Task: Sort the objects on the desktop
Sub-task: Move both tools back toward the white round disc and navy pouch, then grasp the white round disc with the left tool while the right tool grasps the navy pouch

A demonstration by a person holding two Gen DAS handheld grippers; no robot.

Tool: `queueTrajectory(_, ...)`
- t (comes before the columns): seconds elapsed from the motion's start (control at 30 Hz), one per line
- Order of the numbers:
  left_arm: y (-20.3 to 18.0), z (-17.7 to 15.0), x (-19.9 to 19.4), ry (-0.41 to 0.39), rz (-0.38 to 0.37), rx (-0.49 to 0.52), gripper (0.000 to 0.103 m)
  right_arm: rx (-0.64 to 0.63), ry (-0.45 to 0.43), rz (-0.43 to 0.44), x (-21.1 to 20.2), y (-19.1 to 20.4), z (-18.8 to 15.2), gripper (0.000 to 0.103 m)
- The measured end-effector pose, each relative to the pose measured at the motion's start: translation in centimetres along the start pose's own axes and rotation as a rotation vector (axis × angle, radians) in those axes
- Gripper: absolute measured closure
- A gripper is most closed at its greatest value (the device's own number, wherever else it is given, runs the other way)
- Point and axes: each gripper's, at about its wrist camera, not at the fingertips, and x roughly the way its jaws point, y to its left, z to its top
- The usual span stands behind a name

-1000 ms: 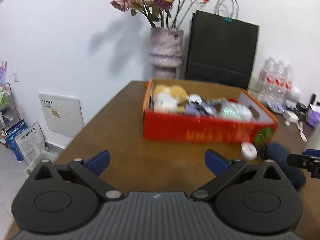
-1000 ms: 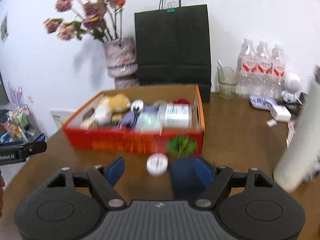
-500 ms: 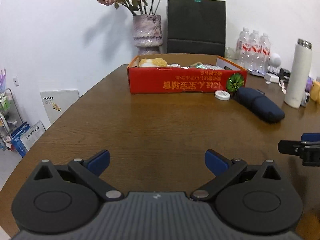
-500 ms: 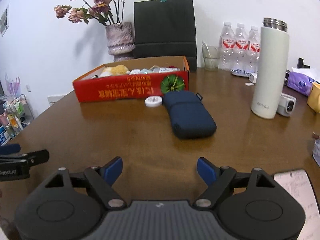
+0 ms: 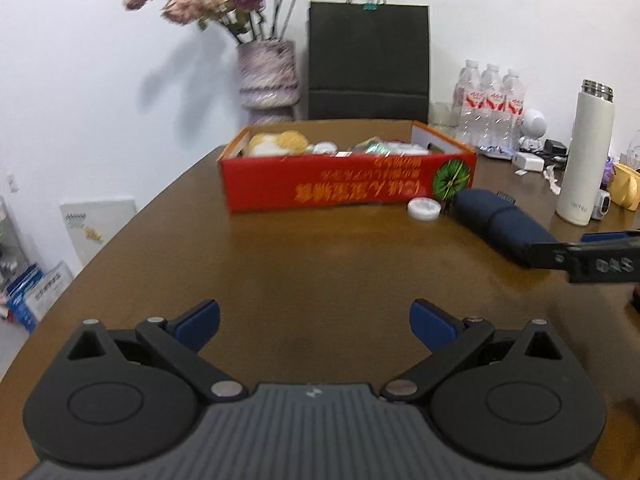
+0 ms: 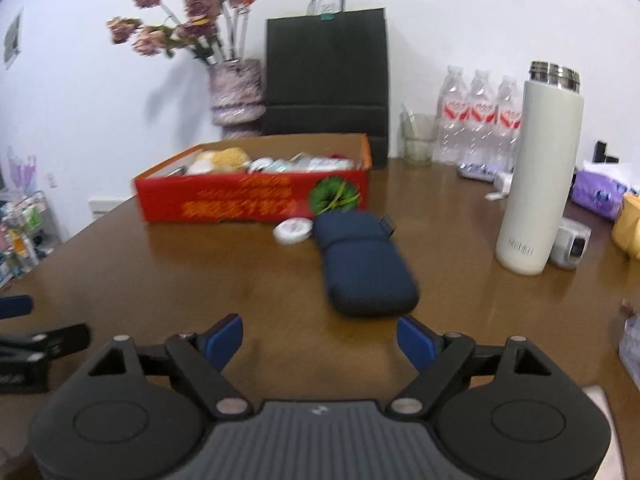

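Both your tongs wide, nothing held, low over the brown surface (image 5: 320, 264).

Your left tongs (image 5: 315, 320) gape over bare wood; your right tongs (image 6: 320, 338) gape just short of the navy pouch (image 6: 366, 270) at 12 o'clock. Past it, the white round tin (image 6: 293, 231) sits touching the pouch's far end, just before the red box (image 6: 252, 198) of sorted items. White flask (image 6: 538, 172) stands upright at 2 o'clock.

A big brown table (image 5: 280, 264) stands by a plain white wall (image 5: 100, 80). A vase of dried flowers (image 6: 236, 92) and a black paper bag (image 6: 326, 80) stand at the far end.
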Motion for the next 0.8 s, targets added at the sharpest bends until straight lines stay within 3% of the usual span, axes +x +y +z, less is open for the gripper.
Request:
queueTrajectory(0.13, -0.9, 2.4, 3.2, -0.031, -0.068, 0.012, 0.0, 0.041, 0.018, -0.011, 4.0, -1.2, 2.4, 0.019)
queueTrajectory(0.27, -2.0, 5.0, 7.5, -0.013, -0.122, 0.054, 0.0, 0.01, 0.061, -0.011, 8.3, -1.4, 4.3, 0.019)
queueTrajectory(0.37, -2.9, 6.9, 10.5, 0.023, -0.205, 0.046, 0.0, 0.025, 0.115, -0.005, 10.3, -2.2, 5.3, 0.038)
queueTrajectory(0.5, -4.8, 8.3, 14.6, 0.094, -0.293, 0.026, 0.014, 0.14, 0.08, -0.008, 10.1, -4.4, 5.1, 0.04)
queueTrajectory(0.6, -7.0, 8.8, 16.9, 0.121, -0.297, 0.039, 0.025, 0.215, 0.046, -0.031, 9.6, -6.1, 4.7, 0.04)
queueTrajectory(0.7, -8.5, 8.8, 18.6, 0.127, -0.269, 0.04, 0.029, 0.272, 0.0, -0.028, 8.9, -7.2, 4.5, 0.04)
queueTrajectory(0.73, -8.7, 8.7, 18.8, 0.118, -0.263, 0.037, 0.035, 0.281, -0.011, -0.023, 8.7, -7.4, 4.4, 0.04)
queueTrajectory(0.77, -8.7, 8.6, 19.0, 0.119, -0.256, 0.033, 0.061, 0.283, -0.018, -0.017, 8.6, -7.4, 4.4, 0.04)
queueTrajectory(0.8, -8.7, 8.3, 19.0, 0.12, -0.259, 0.029, 0.063, 0.284, -0.024, -0.013, 8.6, -7.5, 4.4, 0.04)
